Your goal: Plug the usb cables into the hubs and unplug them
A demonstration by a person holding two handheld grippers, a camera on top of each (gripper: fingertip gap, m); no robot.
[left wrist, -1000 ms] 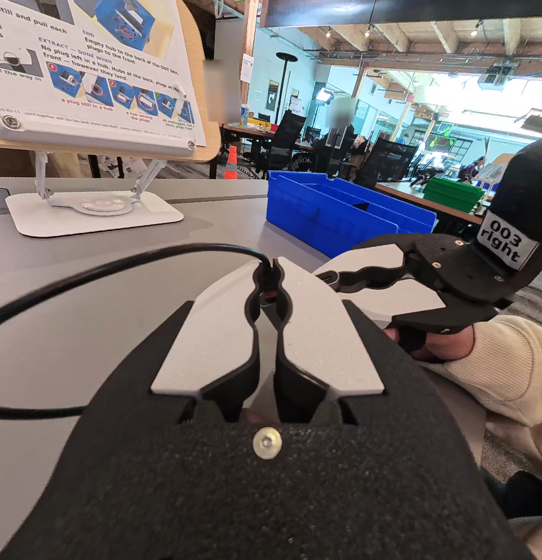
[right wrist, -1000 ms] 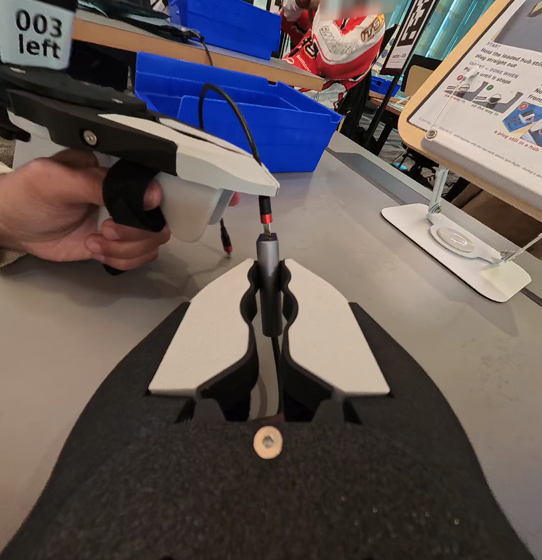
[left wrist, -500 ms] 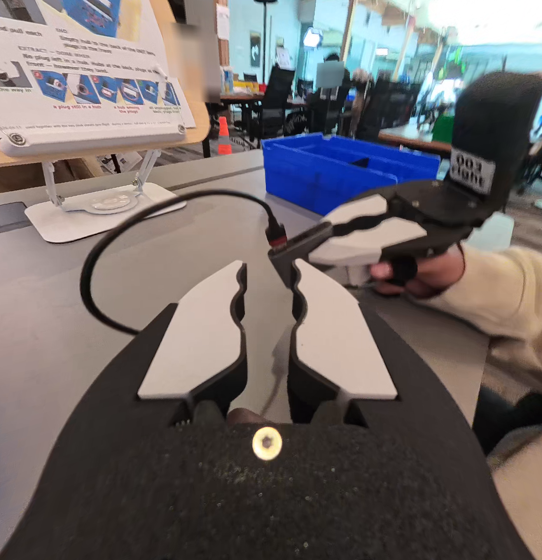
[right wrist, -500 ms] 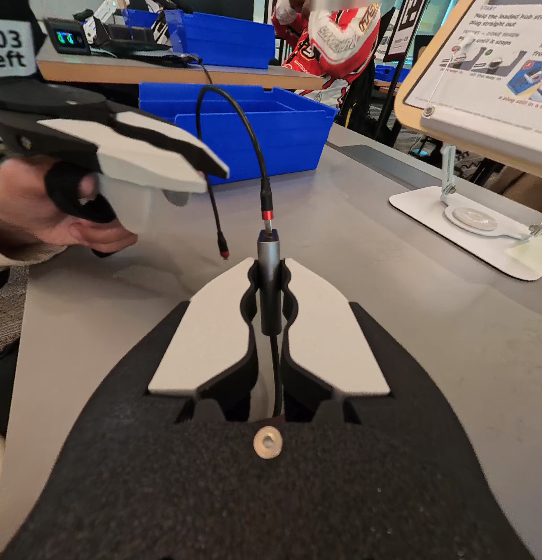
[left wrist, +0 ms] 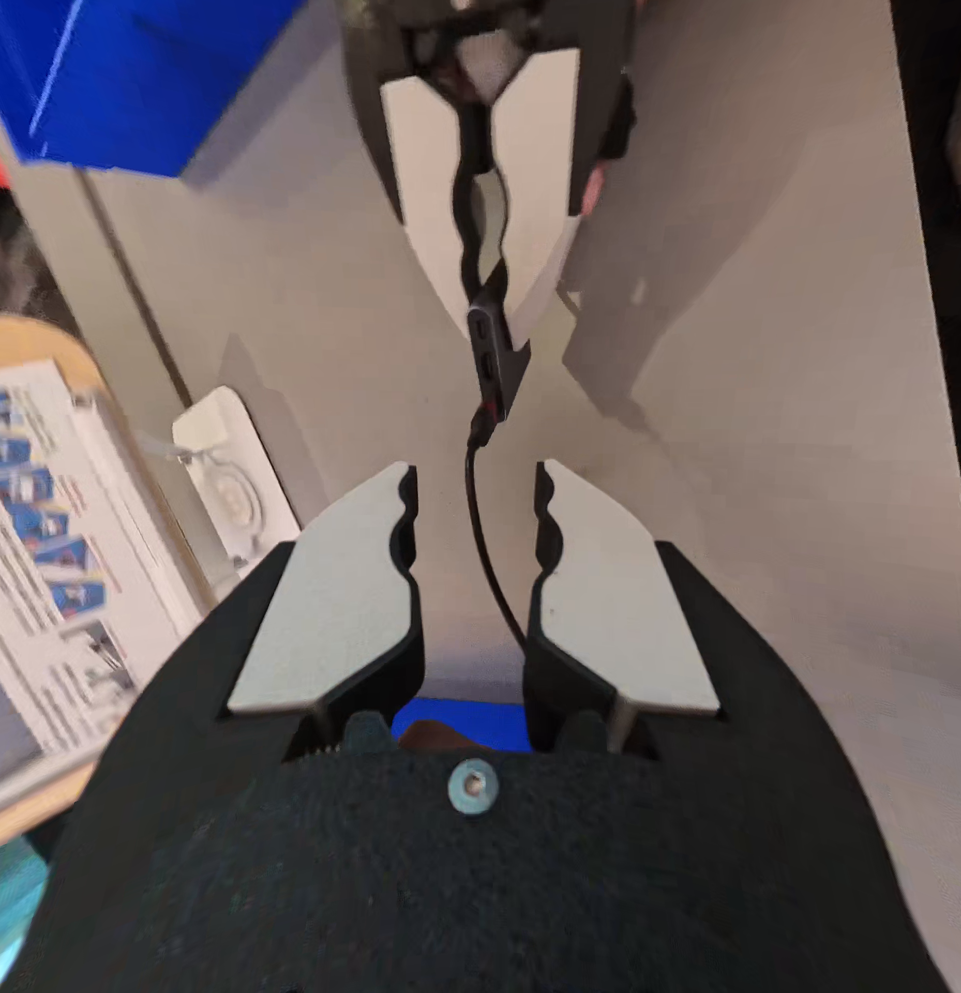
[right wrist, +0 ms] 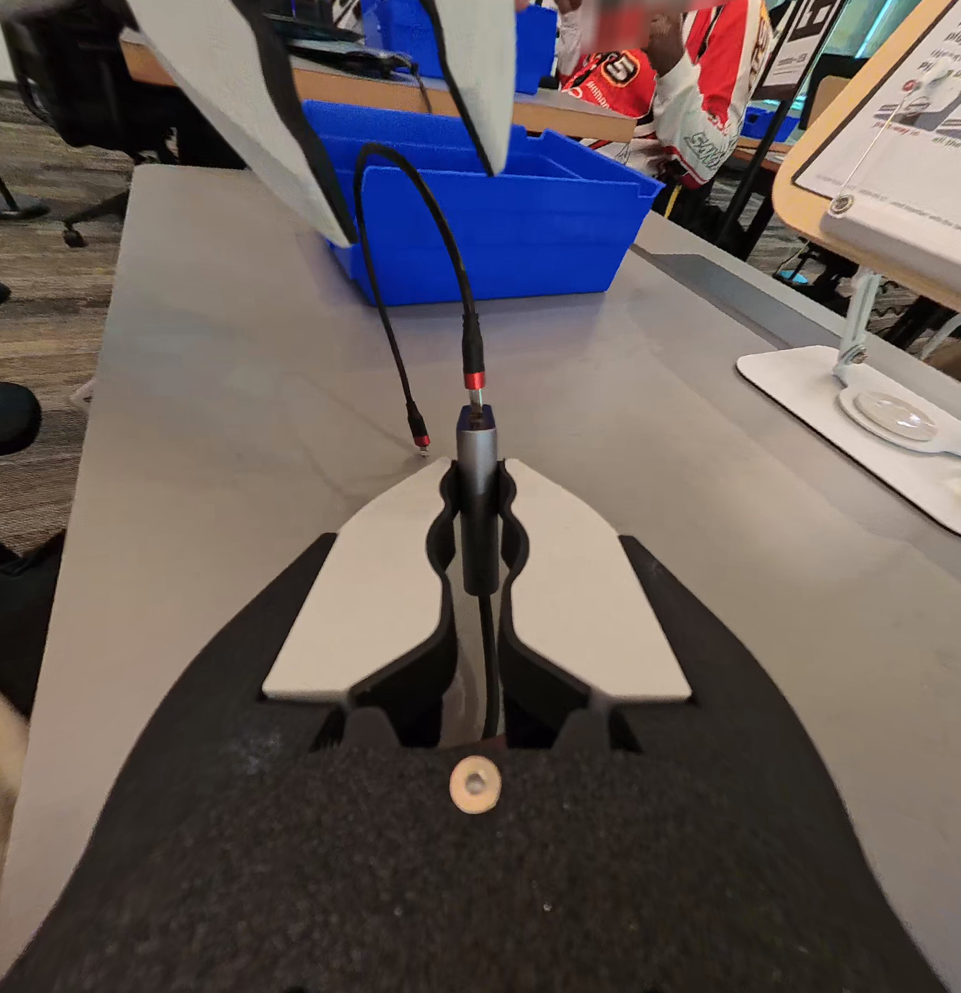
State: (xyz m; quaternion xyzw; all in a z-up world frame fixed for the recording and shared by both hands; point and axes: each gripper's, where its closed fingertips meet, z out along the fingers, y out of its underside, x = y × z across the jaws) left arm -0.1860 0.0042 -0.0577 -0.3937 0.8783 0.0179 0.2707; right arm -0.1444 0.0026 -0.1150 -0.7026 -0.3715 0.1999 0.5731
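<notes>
The grey USB hub is sitting clamped between the fingers of the right gripper, its port end poking out just past their tips above the grey worktop. A red-collared plug of the short black USB cable is standing in the hub's end port, though its metal tip is showing, so it looks only partly seated. From the hub the cable is arching up and over, and its other red-collared plug is dangling free just beside the hub, close to the worktop. The left gripper is hovering above the hub with fingers spread and holding nothing, the cable running between them. Beyond the hub a blue bin is resting on the worktop. The step in hand appears to be plugging in; next, the left gripper would probably need to press the plug fully home or close on its collar and pull straight out.
</notes>
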